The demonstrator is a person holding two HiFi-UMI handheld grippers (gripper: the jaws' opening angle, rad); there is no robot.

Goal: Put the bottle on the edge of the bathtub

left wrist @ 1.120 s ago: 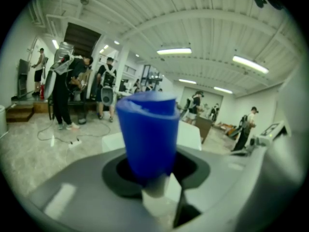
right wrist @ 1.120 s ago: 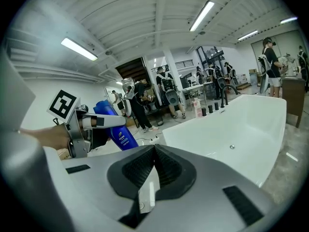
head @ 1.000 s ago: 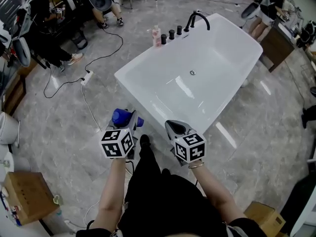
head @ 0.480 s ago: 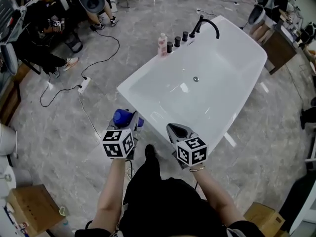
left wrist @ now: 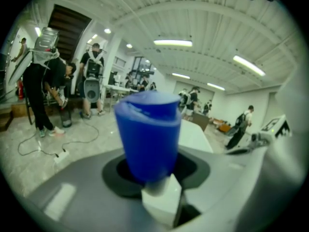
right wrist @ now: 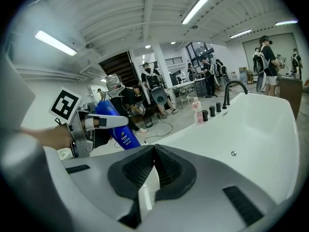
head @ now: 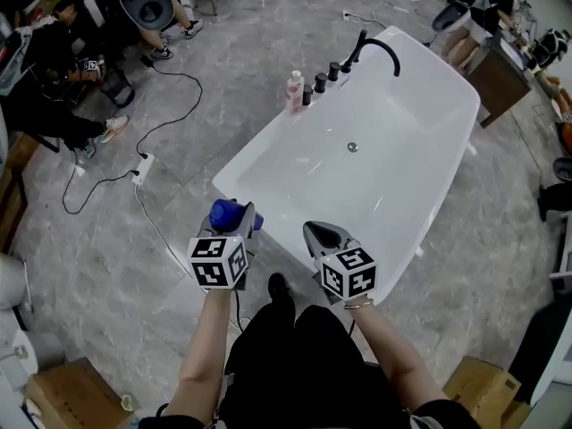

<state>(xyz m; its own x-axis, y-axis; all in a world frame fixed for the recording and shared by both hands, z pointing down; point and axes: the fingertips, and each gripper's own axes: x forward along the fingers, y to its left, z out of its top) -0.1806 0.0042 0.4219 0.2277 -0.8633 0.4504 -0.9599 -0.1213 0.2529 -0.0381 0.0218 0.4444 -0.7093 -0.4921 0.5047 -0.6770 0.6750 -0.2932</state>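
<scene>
A blue bottle (head: 228, 213) is held in my left gripper (head: 238, 216), just short of the near left corner of the white bathtub (head: 268, 155). In the left gripper view the blue bottle (left wrist: 148, 132) fills the middle, pressed between the jaws of the left gripper (left wrist: 150, 170). My right gripper (head: 318, 234) hovers over the tub's near rim, jaws together with nothing in them. The right gripper view shows its own jaws (right wrist: 154, 152) shut, the blue bottle (right wrist: 119, 128) to its left, and the bathtub (right wrist: 270, 129) stretching away.
A pink bottle (head: 294, 90), three black knobs (head: 320, 82) and a black faucet (head: 376, 46) stand on the tub's far left rim. A cable and power strip (head: 140, 168) lie on the grey floor at left. People sit and stand at the far left and far right.
Both grippers keep their pose and the bottle stays gripped. The view has shifted a little, so the tub and the pink bottle sit lower and further right.
</scene>
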